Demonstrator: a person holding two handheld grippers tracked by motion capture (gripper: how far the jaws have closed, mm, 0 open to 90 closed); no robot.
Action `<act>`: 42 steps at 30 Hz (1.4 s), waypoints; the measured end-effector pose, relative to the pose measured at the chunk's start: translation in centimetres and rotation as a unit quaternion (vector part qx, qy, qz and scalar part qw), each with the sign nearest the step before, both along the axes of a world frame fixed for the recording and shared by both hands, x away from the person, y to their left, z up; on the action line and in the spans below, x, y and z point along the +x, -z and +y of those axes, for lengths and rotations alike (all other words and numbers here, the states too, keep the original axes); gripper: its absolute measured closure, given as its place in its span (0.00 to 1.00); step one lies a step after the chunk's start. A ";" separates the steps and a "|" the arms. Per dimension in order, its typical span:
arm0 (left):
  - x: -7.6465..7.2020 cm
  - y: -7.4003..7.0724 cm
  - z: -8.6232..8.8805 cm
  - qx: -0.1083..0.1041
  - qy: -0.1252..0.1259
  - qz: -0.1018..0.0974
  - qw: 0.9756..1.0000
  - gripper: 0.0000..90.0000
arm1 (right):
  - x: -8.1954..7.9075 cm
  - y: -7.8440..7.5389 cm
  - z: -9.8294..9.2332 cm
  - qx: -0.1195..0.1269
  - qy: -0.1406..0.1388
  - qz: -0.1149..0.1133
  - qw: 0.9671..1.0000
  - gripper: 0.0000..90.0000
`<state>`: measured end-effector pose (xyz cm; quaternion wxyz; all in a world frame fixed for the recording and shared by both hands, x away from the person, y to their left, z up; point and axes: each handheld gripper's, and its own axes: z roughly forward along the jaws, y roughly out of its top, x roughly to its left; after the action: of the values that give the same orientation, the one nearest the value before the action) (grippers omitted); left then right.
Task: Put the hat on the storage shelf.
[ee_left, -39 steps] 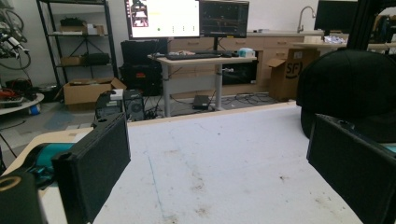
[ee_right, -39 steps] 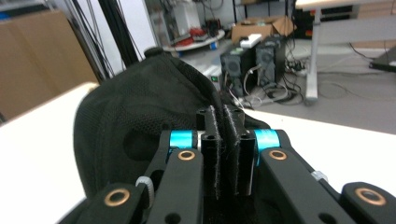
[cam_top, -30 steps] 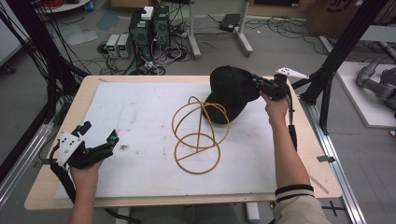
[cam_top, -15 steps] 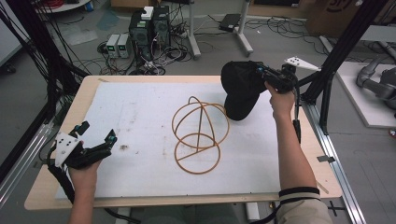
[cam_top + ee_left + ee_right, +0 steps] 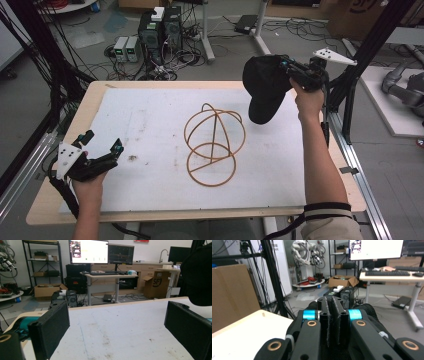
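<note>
- Forearms at the bottom edge of the high view, one on each side, each hand carrying a two-jaw tool.
- Left gripper (image 5: 102,156) sits low at the near-left of the white table top (image 5: 150,120), jaws spread wide and holding nothing; its own view looks out between two parted black pads (image 5: 50,327) across bare board.
- Middle of the table: a tan wire stand of looped rings on a central post (image 5: 214,145), base ring flat on the board, the globe-like loops standing up from it.
- Farther out on the right, the right gripper (image 5: 291,70) is up in the air, jaws pinched together on the black fabric baseball cap (image 5: 265,87). In its own view the two pads (image 5: 332,320) meet with dark cloth bunched beneath them.
- The cap hangs clear of the table, above and to the right of the wire stand, not touching it. It also looms dark at the upper right of the left gripper view (image 5: 197,272).
- Risk, as I read it: the grip looks to be on one edge only, so the cap droops, and a swing could pull the cloth out of the pads.
- Second risk: the stand looks light, so if the hanging cap catches a loop on the way over, it could tip or skid.
- Count: one cap, one wire stand, two grippers, one table.
- Beyond the table: desks, monitors, computer towers (image 5: 160,30) and cables on the floor.
</note>
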<state>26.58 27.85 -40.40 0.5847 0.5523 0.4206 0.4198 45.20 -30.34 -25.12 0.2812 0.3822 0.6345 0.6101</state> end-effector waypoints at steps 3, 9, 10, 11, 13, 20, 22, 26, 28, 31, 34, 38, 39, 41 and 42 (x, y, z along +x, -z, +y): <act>0.0 0.0 0.1 -0.002 0.000 -0.001 1.000 0.07 | -0.3 -1.2 0.4 -0.002 -0.001 -0.010 1.000 0.96; -0.1 0.0 0.1 -0.009 -0.002 -0.003 1.000 0.07 | -1.0 -3.4 1.3 0.000 0.000 -0.027 1.000 0.96; -0.1 0.0 0.1 -0.009 -0.001 -0.003 1.000 0.07 | -1.1 -3.7 1.5 -0.001 -0.002 -0.032 0.999 0.96; -0.1 0.0 0.2 -0.008 -0.001 -0.003 1.000 0.07 | -1.3 -4.0 1.7 0.000 -0.002 -0.035 0.999 0.96; -0.1 0.0 0.2 -0.009 -0.001 -0.004 1.000 0.07 | -1.6 -4.7 2.2 0.003 -0.006 -0.043 0.999 0.96; -0.2 -0.1 0.4 -0.013 -0.002 -0.004 1.000 0.07 | -2.2 -6.6 4.4 0.006 -0.017 -0.059 0.998 0.96; -0.2 0.0 0.4 -0.015 -0.003 -0.005 1.000 0.07 | -2.4 -7.1 5.2 0.007 -0.024 -0.063 0.998 0.96; -0.3 0.0 0.6 -0.017 -0.005 -0.005 1.000 0.07 | -2.8 -8.0 7.1 0.011 -0.038 -0.071 0.997 0.96; -0.3 0.0 0.7 -0.020 -0.006 -0.005 1.000 0.07 | -3.0 -8.3 7.9 0.011 -0.044 -0.073 0.996 0.96; -0.3 0.0 0.9 -0.021 -0.008 -0.006 1.000 0.07 | -3.4 -8.9 9.6 0.008 -0.056 -0.077 0.995 0.96; -0.4 0.0 1.0 -0.022 -0.010 -0.006 1.000 0.07 | -3.8 -9.4 10.8 0.005 -0.065 -0.083 0.994 0.96; -0.5 0.0 1.3 -0.025 -0.013 -0.006 1.000 0.07 | -4.2 -9.9 12.4 0.004 -0.078 -0.087 0.993 0.96; -0.5 0.0 1.3 -0.027 -0.013 -0.006 1.000 0.07 | -4.3 -10.0 12.8 0.003 -0.080 -0.088 0.993 0.96; -0.5 0.0 1.4 -0.028 -0.014 -0.006 0.999 0.07 | -4.5 -10.3 13.5 0.002 -0.085 -0.090 0.992 0.96; -0.5 0.0 1.5 -0.028 -0.016 -0.007 0.999 0.07 | -4.6 -10.4 13.8 0.004 -0.087 -0.090 0.992 0.96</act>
<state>26.06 29.36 -40.42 0.5964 0.5260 0.4366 0.4208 40.60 -16.57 -14.76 0.2816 0.2700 0.6349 0.6668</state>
